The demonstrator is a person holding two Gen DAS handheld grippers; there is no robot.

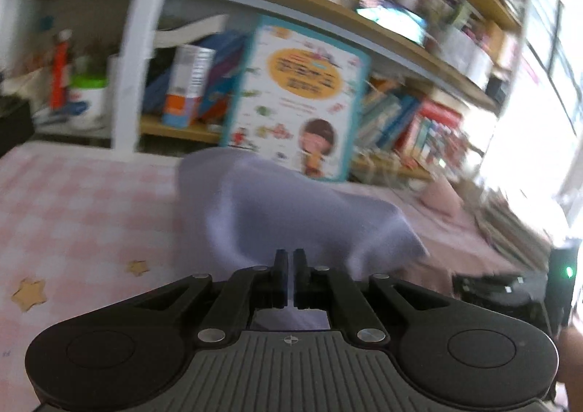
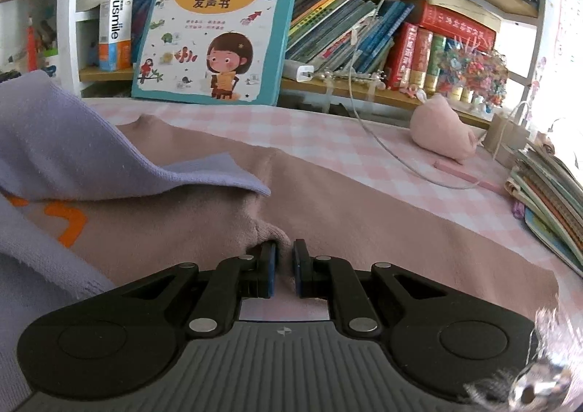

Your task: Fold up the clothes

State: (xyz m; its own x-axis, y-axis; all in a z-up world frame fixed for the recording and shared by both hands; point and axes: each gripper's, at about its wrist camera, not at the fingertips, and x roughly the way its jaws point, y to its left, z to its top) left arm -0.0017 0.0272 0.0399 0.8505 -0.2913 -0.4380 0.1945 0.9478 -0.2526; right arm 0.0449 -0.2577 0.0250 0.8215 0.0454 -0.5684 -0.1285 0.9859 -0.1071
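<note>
A garment lies on the pink checked cloth (image 2: 364, 127); it is dusty pink (image 2: 328, 208) with lavender sleeves and an orange print. In the left wrist view my left gripper (image 1: 290, 255) is shut on a fold of the lavender fabric (image 1: 277, 208), which rises in a lifted hump ahead of the fingers. In the right wrist view my right gripper (image 2: 284, 251) is shut on a bunched fold of the pink fabric (image 2: 271, 231). A lavender sleeve (image 2: 91, 156) is draped across the garment to its left.
A bookshelf (image 2: 364, 91) runs along the back with a large children's book (image 2: 218, 25) leaning against it. A pink plush toy (image 2: 441, 131), a white cable (image 2: 382, 142) and a stack of books (image 2: 546, 200) sit at the right. Wooden stars (image 1: 29, 293) lie at the left.
</note>
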